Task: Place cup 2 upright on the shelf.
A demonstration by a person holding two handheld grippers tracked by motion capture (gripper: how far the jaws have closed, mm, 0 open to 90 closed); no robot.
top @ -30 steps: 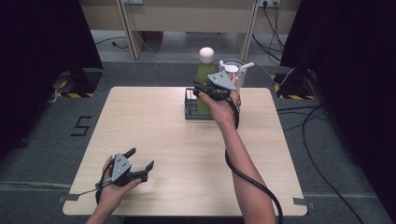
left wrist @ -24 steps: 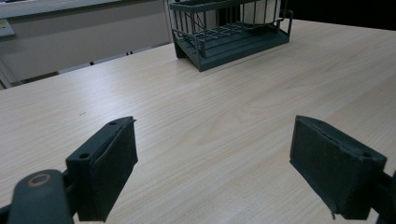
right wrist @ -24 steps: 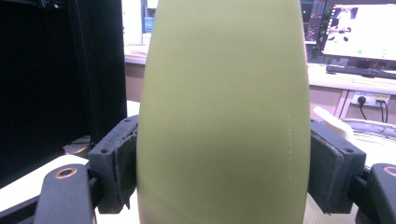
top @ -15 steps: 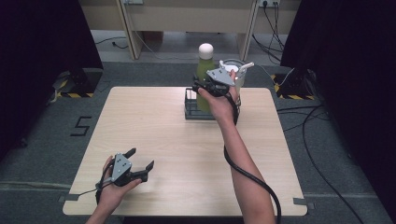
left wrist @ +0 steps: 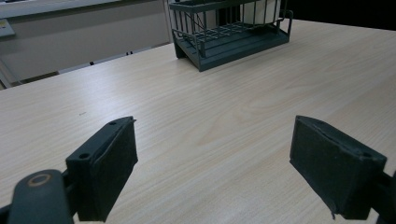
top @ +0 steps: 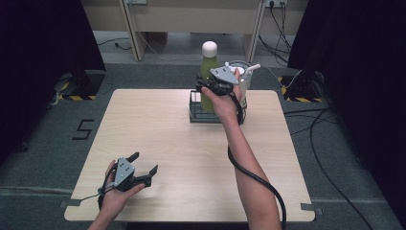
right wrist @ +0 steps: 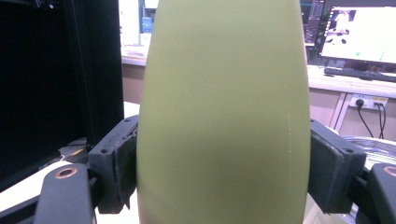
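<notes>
A green bottle (top: pixel 207 69) with a white cap (top: pixel 209 48) stands upright at the left end of a dark wire rack (top: pixel 195 113) at the table's far side. My right gripper (top: pixel 205 89) is shut on the bottle's body; in the right gripper view both pads press the bottle's (right wrist: pixel 224 107) sides, with the gripper (right wrist: pixel 224 175) low on it. Whether the bottle's base rests in the rack is hidden by the hand. My left gripper (top: pixel 144 163) rests open near the table's front left, its jaws (left wrist: pixel 215 154) wide apart with bare wood between them.
A pale lidded cup (top: pixel 243 76) stands in the right end of the rack (left wrist: pixel 224 39). The wooden table (top: pixel 158 129) stretches between the two hands. Cables lie on the floor to the right, and desk legs stand behind the table.
The bottle and my right gripper have edged slightly upward at the rack. The left gripper has not moved.
</notes>
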